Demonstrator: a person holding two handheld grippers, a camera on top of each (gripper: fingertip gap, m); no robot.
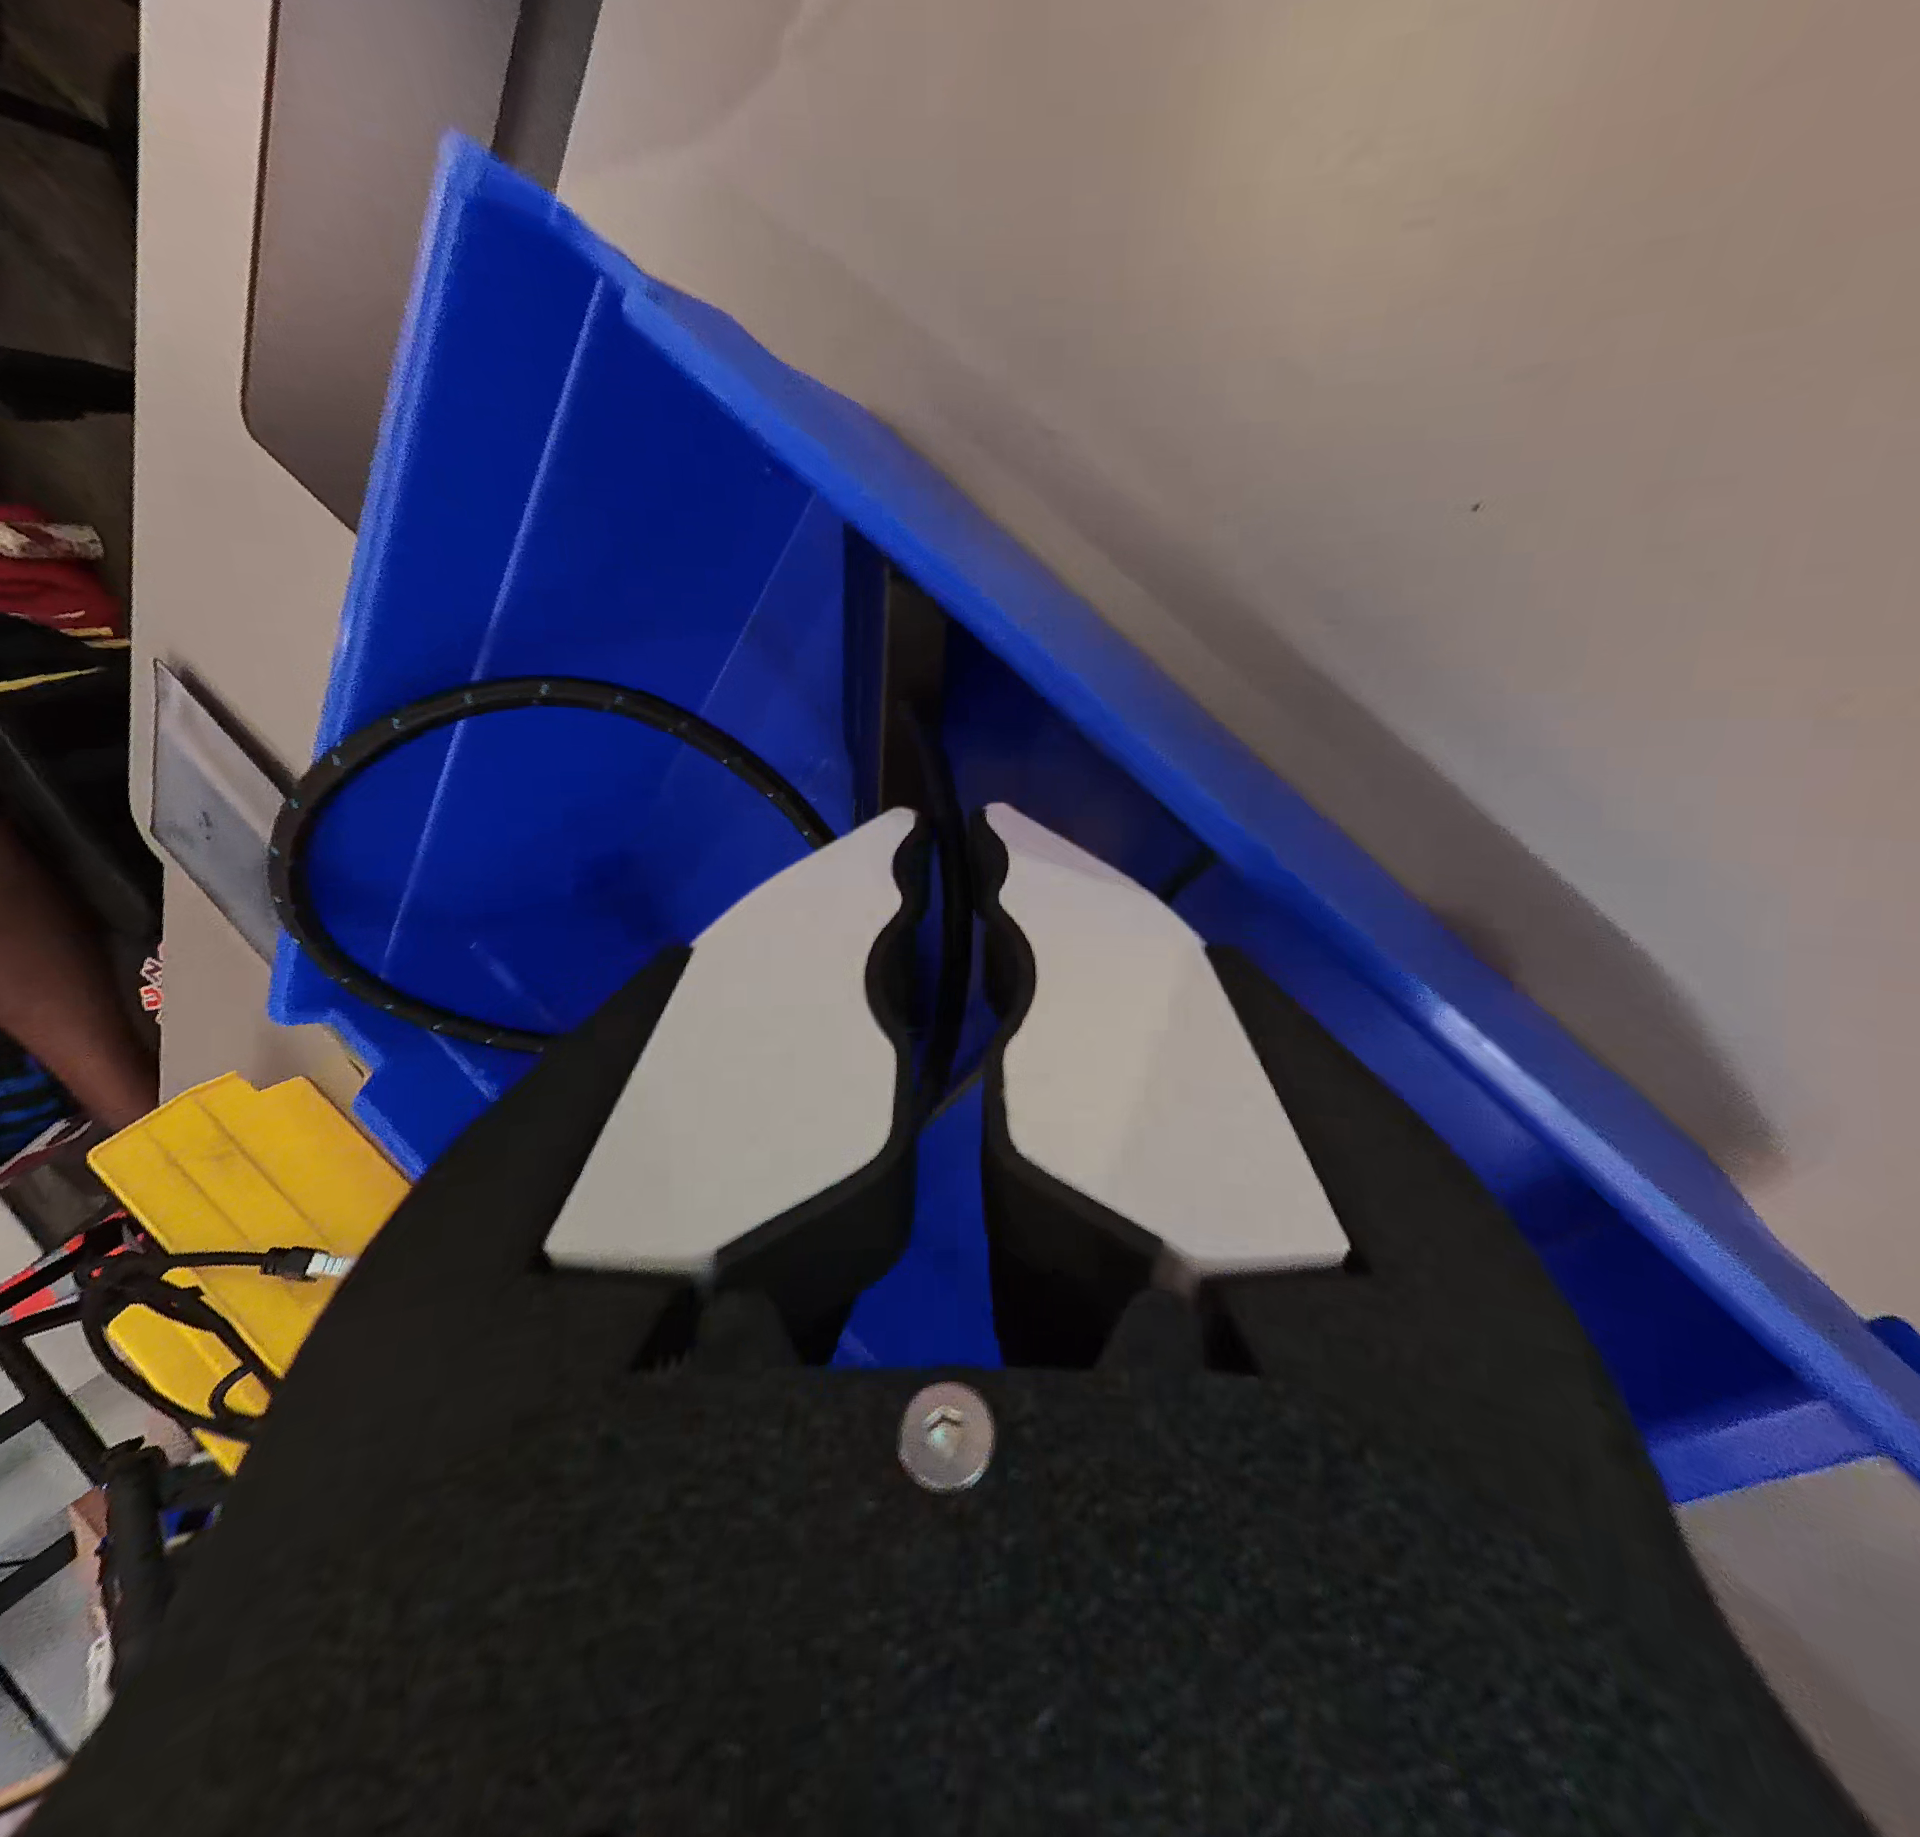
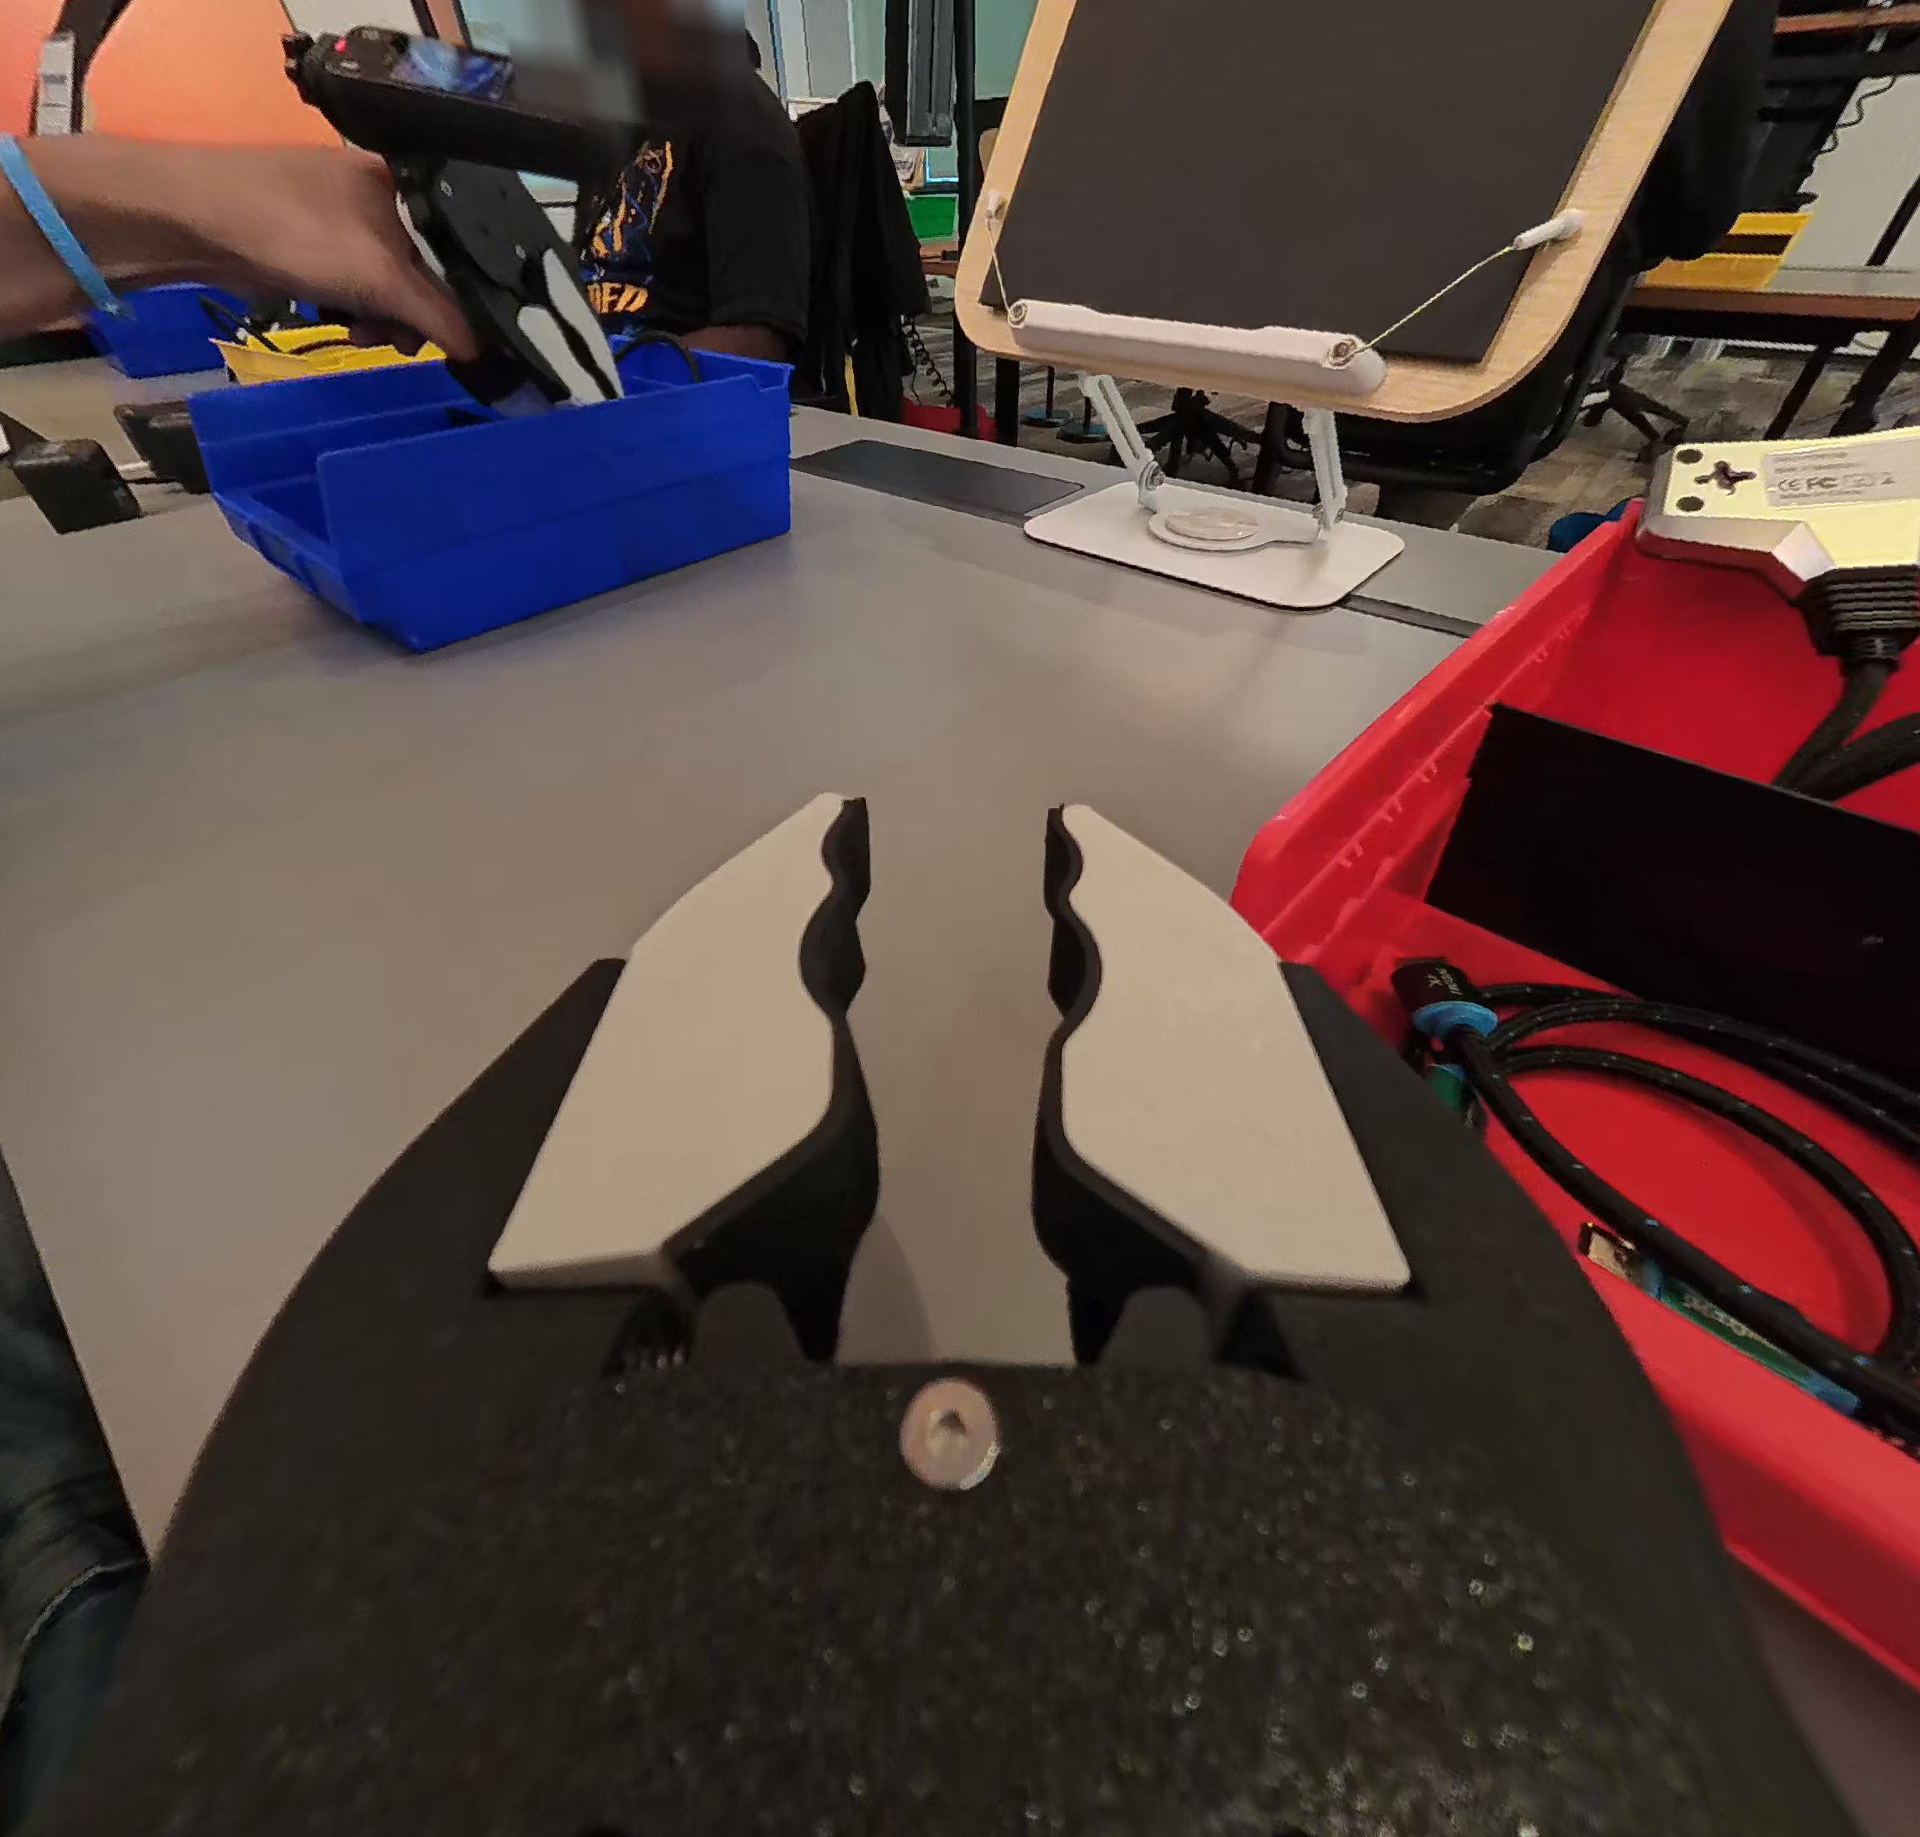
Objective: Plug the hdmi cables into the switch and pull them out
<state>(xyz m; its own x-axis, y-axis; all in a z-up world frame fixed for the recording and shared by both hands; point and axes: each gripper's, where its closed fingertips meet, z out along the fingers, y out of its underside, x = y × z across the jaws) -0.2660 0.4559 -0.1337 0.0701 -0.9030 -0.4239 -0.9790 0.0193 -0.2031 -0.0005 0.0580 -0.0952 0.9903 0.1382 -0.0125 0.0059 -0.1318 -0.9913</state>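
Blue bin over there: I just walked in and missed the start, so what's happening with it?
A person holds a claw in each hand. The left claw is down inside the blue bin, its fingers nearly closed around a thin black cable. The right claw is open and empty above the grey table, beside the red bin holding the silver switch and coiled HDMI cables. Nothing is visibly plugged yet.

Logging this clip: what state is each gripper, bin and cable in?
Left gripper: shut on black cable, inside blue bin.
Right gripper: open, empty, over table.
Red bin: holds coiled cables, unplugged.
Switch: in red bin.
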